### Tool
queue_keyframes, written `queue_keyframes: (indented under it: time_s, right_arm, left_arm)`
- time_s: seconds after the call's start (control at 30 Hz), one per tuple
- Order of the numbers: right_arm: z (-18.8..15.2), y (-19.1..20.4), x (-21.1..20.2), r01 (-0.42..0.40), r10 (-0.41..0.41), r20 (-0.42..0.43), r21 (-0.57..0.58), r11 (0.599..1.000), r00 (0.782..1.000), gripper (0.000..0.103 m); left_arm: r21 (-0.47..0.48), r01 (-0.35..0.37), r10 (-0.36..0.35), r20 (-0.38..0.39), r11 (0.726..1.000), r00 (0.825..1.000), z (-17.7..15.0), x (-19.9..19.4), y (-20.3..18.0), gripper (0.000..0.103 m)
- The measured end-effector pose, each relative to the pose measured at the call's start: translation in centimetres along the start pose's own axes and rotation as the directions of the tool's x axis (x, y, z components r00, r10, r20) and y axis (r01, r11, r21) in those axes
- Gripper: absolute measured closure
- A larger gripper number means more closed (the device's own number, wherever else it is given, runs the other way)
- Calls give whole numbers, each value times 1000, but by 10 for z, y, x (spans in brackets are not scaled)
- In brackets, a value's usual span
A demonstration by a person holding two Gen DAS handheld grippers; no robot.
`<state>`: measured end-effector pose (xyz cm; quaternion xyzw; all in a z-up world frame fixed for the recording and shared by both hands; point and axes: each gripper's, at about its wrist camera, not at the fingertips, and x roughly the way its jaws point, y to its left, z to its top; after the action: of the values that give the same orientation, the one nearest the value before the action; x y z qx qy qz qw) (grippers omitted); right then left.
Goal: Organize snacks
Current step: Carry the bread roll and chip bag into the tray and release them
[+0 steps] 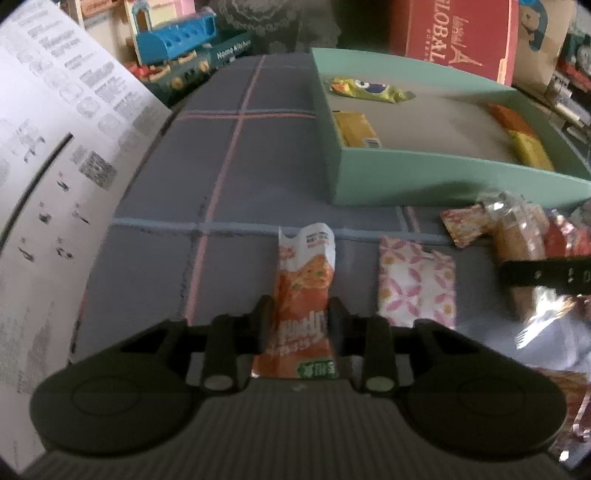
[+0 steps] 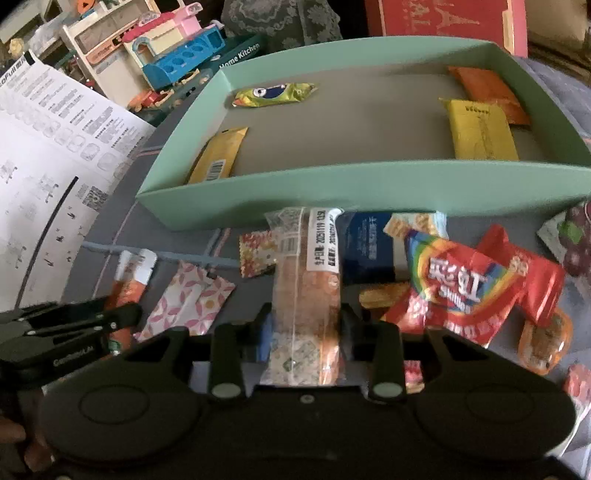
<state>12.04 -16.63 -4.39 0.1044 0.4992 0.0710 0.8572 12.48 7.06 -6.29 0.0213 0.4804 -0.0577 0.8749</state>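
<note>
You can read "Home Kitchen" on the dark green toy box [image 2: 240, 55], "GLOBAL" on the red box [image 1: 454, 33], "Skittles" on the red candy bag [image 2: 465, 291], and a date, "2025119", on the bread pack's white label [image 2: 323, 242].

box [image 2: 332, 192] behind snack pile [image 2: 461, 280], leaflet [image 2: 55, 147] left

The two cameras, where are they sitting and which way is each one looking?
Left wrist: sits on the left gripper, looking forward over the plaid cloth; its fingers squeeze an orange sachet.
Right wrist: sits on the right gripper, facing the snack pile; its fingers squeeze a bread packet, and the left gripper shows at its left.
Shared: the green box, the pink-patterned packet, the printed sheet.
</note>
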Motion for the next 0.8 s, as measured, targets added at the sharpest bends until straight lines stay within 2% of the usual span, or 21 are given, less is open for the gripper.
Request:
queue_keyframes:
  time_s: [0.17, 0.43, 0.6, 0.8]
  right_arm:
    - [-6, -3, -13, -28, 28, 13, -5, 1000, 1000, 68]
    - [-7, -11, -42, -73, 72, 60, 6, 997, 996, 68]
    - [0, -19, -65, -112, 110, 97, 19, 994, 989, 68]
    - [25, -27, -86, -131, 127, 154, 17, 991, 980, 68]
  left_arm:
    - [-1, 3, -3, -5, 1000, 1000, -3, -7, -6, 74]
    - [-17, 27, -27, 33, 999, 999, 1, -35, -11, 74]
    - [-23, 49, -47, 76, 999, 996, 13, -57, -15, 74]
    - [-15, 93, -91, 104, 996, 990, 41, -68, -24, 73]
